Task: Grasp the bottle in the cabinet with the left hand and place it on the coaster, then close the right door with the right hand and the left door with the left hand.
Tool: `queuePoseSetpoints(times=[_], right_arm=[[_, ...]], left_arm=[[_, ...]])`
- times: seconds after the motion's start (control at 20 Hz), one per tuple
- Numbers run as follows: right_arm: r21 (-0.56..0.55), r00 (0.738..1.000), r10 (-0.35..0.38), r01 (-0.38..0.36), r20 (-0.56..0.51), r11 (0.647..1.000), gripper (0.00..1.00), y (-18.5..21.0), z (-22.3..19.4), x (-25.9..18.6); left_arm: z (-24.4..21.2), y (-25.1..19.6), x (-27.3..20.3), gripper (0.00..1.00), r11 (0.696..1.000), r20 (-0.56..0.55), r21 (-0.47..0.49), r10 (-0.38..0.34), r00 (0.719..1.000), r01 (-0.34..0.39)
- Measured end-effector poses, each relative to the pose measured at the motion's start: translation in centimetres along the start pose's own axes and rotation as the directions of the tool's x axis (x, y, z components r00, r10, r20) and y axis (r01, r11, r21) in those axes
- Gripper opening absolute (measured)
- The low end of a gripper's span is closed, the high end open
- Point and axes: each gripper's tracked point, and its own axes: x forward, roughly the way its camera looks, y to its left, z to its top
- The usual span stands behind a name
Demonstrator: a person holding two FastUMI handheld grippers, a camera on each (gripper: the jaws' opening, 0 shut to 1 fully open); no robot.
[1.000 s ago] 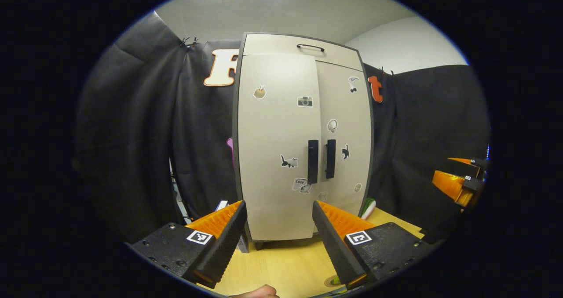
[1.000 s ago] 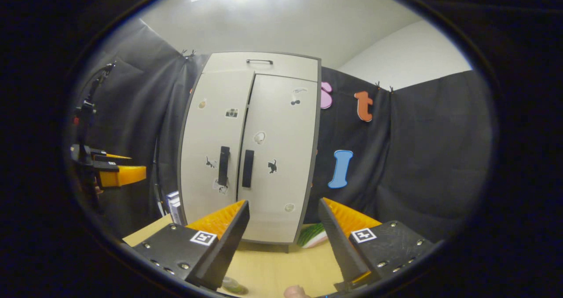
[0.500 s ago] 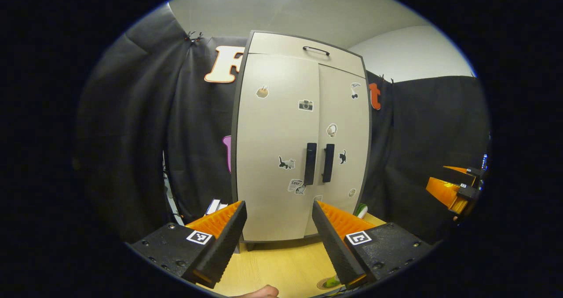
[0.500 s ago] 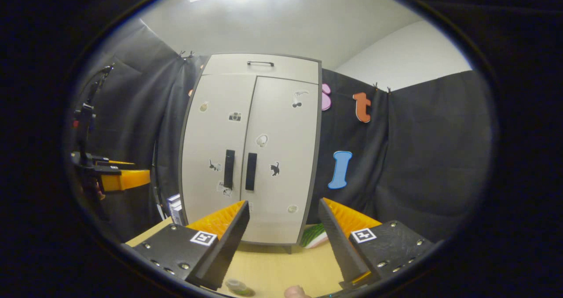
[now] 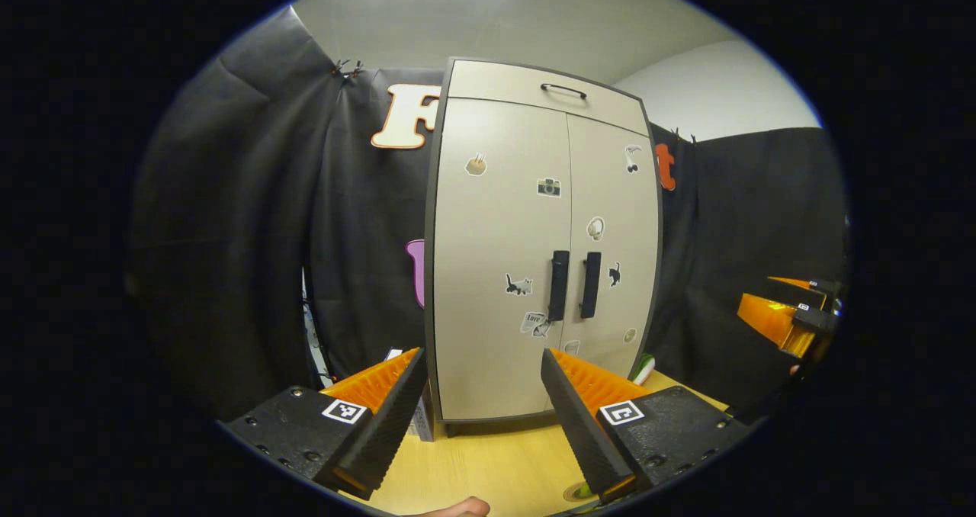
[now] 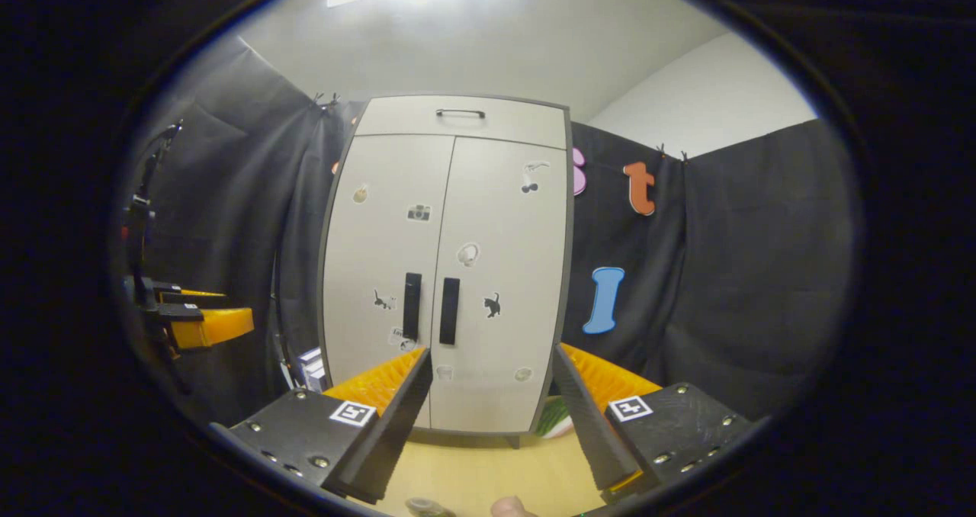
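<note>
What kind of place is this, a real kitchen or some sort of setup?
Most likely a staged recording booth, not a lived-in kitchen. A small beige cabinet with stickers on its shut doors stands on a wooden table, and black cloth hangs as walls around it below a plain white ceiling.

Each tool has two wedge-shaped fingers with black ribbed inner faces and orange ridged backs, set on black textured blocks that carry small screws and a white square with a black coded marker. That build shows on the left tool (image 5: 480, 418) and on the right tool (image 6: 492, 418). Farther off, each reads as orange and black: the right tool (image 5: 789, 320), the left tool (image 6: 200, 320).
</note>
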Motion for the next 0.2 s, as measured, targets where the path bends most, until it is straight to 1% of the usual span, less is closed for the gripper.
queuePoseSetpoints(times=[0.1, 0.2], right_arm=[[-0.029, 1.0, 0.008, -0.008, -0.001, 1.0, 0.95, 0.3, -0.3, 0.2], [-0.022, 1.0, 0.023, -0.023, -0.009, 0.999, 0.95, 0.94, -0.67, 0.43]], left_arm=[[-0.2, -0.27, -0.01, 0.95, 1.0, -0.001, 0.003, -0.001, 1.0, 0.001], [-0.56, -0.65, 0.09, 0.95, 1.0, -0.01, -0.008, -0.007, 1.0, 0.007]])
